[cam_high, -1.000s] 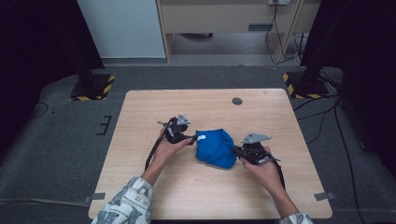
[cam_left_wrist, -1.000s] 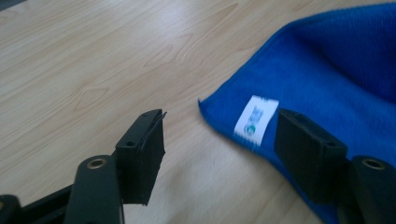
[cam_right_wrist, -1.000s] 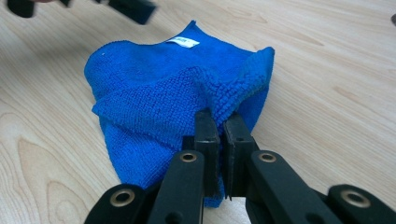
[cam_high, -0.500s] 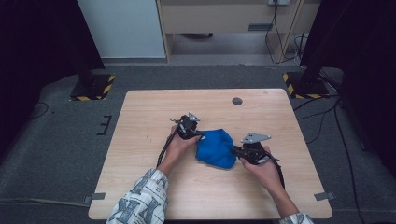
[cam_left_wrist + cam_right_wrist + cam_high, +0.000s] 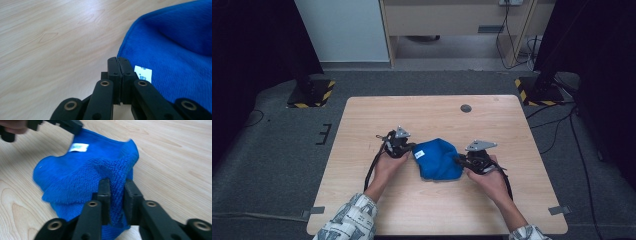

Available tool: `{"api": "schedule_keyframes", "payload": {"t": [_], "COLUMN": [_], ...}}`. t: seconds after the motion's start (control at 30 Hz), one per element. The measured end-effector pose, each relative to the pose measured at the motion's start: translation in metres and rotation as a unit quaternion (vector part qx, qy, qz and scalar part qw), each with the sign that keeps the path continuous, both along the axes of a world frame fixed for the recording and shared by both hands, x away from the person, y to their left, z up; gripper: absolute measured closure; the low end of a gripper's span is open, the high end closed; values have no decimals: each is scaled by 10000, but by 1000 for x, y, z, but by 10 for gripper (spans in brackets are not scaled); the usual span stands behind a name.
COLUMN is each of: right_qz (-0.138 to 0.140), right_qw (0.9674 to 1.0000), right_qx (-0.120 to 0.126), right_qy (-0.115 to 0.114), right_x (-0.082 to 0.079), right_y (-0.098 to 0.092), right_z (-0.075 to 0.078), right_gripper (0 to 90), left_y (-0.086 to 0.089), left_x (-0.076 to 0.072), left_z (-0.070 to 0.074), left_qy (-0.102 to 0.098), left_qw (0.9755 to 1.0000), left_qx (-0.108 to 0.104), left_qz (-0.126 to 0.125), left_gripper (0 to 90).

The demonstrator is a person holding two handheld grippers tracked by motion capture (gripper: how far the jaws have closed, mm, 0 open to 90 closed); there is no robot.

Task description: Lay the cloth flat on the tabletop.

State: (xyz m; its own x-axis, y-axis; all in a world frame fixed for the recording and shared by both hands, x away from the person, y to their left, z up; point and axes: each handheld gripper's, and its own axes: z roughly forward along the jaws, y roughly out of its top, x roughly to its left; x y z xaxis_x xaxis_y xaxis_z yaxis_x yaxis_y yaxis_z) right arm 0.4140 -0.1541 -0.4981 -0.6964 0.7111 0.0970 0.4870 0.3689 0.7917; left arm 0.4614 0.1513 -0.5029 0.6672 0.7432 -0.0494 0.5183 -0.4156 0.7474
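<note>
Table (image 5: 432, 120) pale wood; blue cloth (image 5: 438, 158) bunched at centre, between grippers; right gripper (image 5: 117, 185) pinching cloth fold; left gripper (image 5: 117, 61) jaws pressed together at cloth's edge, just beside white tag (image 5: 143, 74), nothing visibly caught.

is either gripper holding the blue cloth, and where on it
The right gripper pinches a raised fold of the blue cloth. The left gripper is shut at the cloth's edge, hold unclear.

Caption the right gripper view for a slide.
Right gripper pinching a fold of the blue cloth on the wooden table.
</note>
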Motion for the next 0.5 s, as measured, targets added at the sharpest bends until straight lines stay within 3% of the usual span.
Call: {"api": "schedule_keyframes", "payload": {"t": [0.13,0.2,0.33,0.5], "right_qz": [-18,-153,-333,-488], "right_qw": [10000,9998,9993,9976], "right_qx": [7,86,124,393], "right_qy": [84,74,64,295], "right_x": [-2,-3,-4,-1], "right_y": [1,-1,-9,-24], "right_z": [-4,-4,-3,-5], "right_gripper": [617,568,463,388], "left_y": [4,2,0,0], "left_x": [-5,-5,-7,-7], "left_z": [5,6,4,1], "left_qy": [-13,-29,-21,5], "left_qw": [9999,9999,10000,9999], "left_qx": [-144,-155,-56,-10], "left_qz": [18,-5,-72,-109], "left_gripper": [890,890,890,890]}}
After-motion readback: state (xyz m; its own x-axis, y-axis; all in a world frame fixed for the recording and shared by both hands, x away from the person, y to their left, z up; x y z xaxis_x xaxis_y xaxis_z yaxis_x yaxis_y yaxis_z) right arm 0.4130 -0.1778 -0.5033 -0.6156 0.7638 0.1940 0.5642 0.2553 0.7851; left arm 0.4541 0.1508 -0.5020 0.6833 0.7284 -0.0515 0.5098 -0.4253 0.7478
